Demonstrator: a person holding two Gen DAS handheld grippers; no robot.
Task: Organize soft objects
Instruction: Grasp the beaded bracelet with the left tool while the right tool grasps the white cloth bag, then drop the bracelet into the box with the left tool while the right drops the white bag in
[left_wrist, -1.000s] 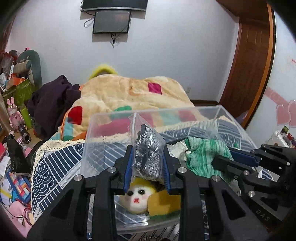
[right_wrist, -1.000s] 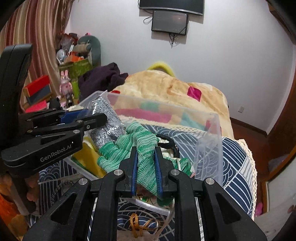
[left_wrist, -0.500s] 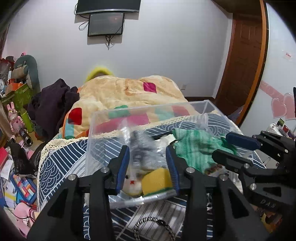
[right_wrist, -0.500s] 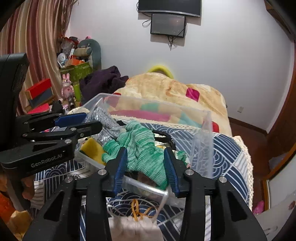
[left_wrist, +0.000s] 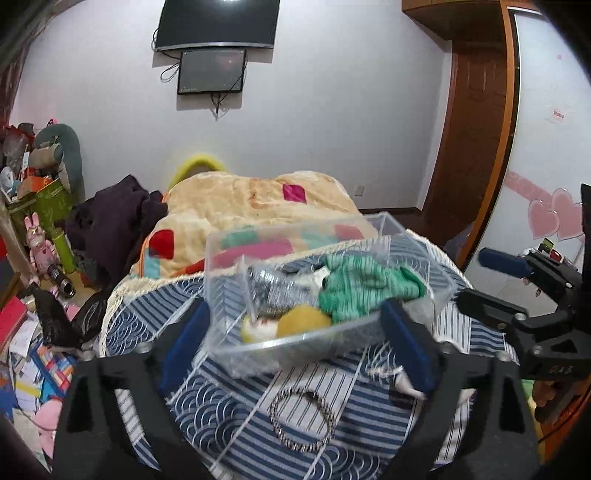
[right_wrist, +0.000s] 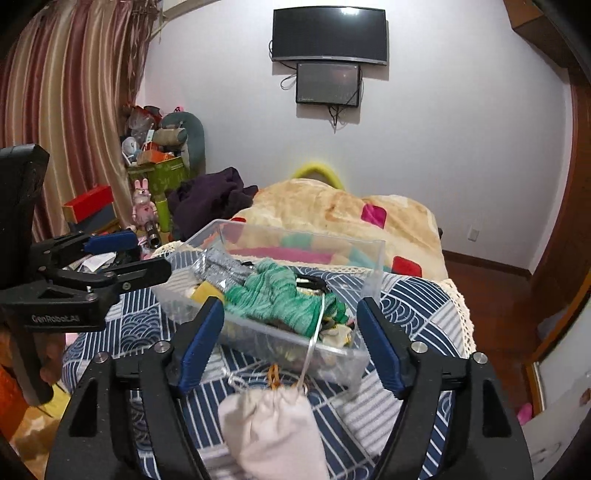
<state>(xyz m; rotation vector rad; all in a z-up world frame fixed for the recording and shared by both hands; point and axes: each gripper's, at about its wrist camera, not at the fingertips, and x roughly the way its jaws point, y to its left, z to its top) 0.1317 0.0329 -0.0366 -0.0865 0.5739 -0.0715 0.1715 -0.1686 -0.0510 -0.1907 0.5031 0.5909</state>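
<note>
A clear plastic bin (left_wrist: 258, 345) (right_wrist: 369, 258) stands on the blue patterned bedspread (left_wrist: 332, 450). Inside lie a silver glittery pouch (left_wrist: 275, 288) (right_wrist: 221, 264), a green knitted cloth (left_wrist: 365, 286) (right_wrist: 280, 299), a yellow sponge (left_wrist: 303, 321) (right_wrist: 207, 291) and a white plush face (left_wrist: 262, 326). My left gripper (left_wrist: 295, 343) is open and empty, drawn back in front of the bin. My right gripper (right_wrist: 290, 339) is open and empty, also short of the bin. A white drawstring bag (right_wrist: 273, 432) lies on the bedspread between the right fingers.
A beaded bracelet (left_wrist: 301, 421) lies on the bedspread before the bin. A beige blanket with coloured patches (left_wrist: 255, 206) and dark clothing (left_wrist: 114, 221) lie behind. Toys and boxes (right_wrist: 155, 158) crowd the left floor. A wooden door (left_wrist: 469, 147) is at right.
Both grippers opened. The left let go of the silver pouch and the right let go of the green cloth; both now lie in the bin. Both grippers pulled back and up.
</note>
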